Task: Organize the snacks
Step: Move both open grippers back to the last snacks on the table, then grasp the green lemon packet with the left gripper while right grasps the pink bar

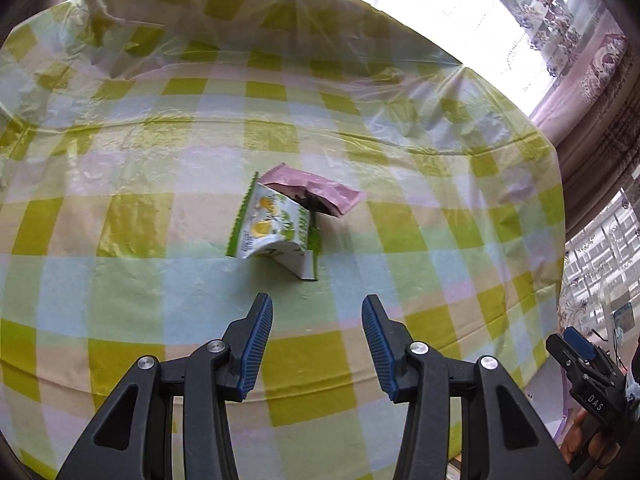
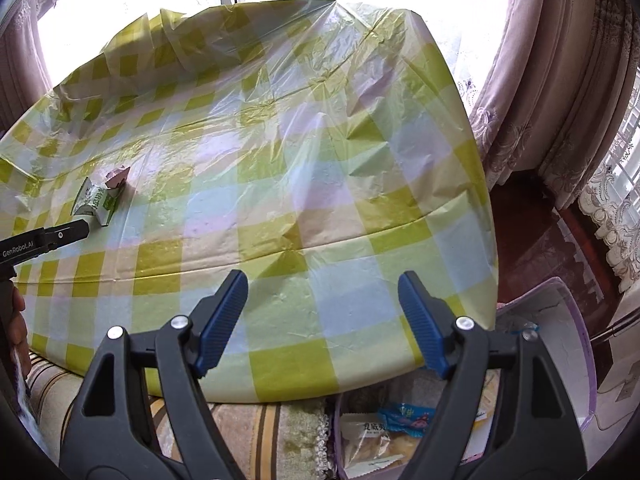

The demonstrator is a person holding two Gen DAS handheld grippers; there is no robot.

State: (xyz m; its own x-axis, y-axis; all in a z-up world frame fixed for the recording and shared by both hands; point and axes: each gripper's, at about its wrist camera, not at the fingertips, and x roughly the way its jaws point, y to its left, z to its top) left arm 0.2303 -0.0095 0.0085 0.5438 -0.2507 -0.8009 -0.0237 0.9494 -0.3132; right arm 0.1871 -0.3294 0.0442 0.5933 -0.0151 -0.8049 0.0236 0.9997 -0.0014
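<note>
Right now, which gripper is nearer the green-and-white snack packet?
Left. The left gripper sits open just short of the green-and-white snack packet; the right gripper is open, far across the table.

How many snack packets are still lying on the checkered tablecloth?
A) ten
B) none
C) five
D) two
D: only a green-and-white snack packet and a pink snack packet lie on the checkered tablecloth, touching each other just ahead of the left gripper; the other packets sit in the clear bin beside the table.
</note>
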